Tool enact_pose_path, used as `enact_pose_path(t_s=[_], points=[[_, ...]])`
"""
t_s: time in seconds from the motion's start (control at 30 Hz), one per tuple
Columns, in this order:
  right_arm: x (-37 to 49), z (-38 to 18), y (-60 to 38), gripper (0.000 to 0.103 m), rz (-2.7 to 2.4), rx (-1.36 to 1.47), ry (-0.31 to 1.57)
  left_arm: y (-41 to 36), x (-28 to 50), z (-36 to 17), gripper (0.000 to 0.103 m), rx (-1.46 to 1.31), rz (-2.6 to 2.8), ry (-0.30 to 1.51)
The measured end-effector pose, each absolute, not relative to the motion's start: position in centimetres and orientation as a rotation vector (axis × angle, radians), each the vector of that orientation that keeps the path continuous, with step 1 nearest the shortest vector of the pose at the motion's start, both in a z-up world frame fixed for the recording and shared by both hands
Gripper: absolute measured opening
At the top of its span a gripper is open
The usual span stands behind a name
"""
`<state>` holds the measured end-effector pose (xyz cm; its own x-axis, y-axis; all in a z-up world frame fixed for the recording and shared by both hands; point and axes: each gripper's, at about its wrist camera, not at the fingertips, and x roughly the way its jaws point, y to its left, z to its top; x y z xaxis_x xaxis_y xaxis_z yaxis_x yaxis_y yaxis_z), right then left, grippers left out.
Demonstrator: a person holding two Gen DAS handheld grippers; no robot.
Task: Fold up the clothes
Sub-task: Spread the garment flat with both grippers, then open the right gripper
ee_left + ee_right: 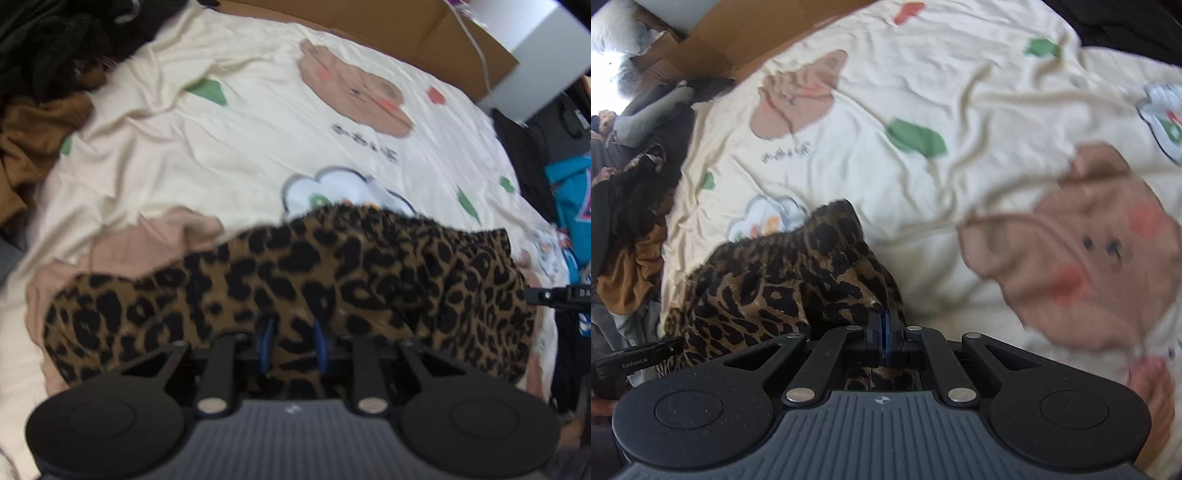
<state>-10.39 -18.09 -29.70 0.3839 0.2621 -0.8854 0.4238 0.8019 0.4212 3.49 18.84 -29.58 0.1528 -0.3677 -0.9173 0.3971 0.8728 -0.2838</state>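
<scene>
A leopard-print garment point(295, 280) lies bunched on a cream bedsheet point(229, 122) with bear prints. My left gripper point(293, 343) sits low against the garment with its blue pads a small gap apart and leopard fabric showing between them. In the right wrist view the same garment point(775, 280) lies to the left, and my right gripper point(885, 332) has its blue pads pressed together on the garment's edge. A pink garment point(155, 236) lies under the leopard one at the left.
A pile of black and brown clothes point(40, 92) sits at the sheet's far left. A cardboard box point(424, 29) stands beyond the bed. Blue fabric and dark bags point(569, 199) lie at the right. The sheet point(960, 110) stretches wide beyond the garment.
</scene>
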Motion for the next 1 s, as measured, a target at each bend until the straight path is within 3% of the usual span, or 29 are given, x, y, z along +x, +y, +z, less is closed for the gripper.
enact_pose_path(t_s=[0.13, 0.63, 0.67, 0.77, 1.0], points=[[-12.0, -31.0, -17.7, 0.0, -0.148, 0.653, 1.246, 19.0, 2.0, -30.7, 0.013, 0.015, -0.556, 1.338], [-13.0, -32.0, -17.8, 0.002, -0.141, 0.692, 1.249, 19.8, 7.3, -26.7, 0.017, 0.05, -0.537, 1.225], [-12.9, -31.6, -17.7, 0.011, -0.137, 0.664, 1.238, 19.7, 8.0, -26.6, 0.02, 0.06, -0.528, 1.217], [-12.6, -30.1, -17.9, 0.052, -0.111, 0.651, 1.17, 19.0, 10.1, -27.3, 0.031, 0.069, -0.49, 1.216], [-10.0, -29.4, -18.5, 0.056, -0.089, 0.662, 1.101, 18.0, 12.8, -30.5, 0.035, 0.05, -0.438, 1.254]])
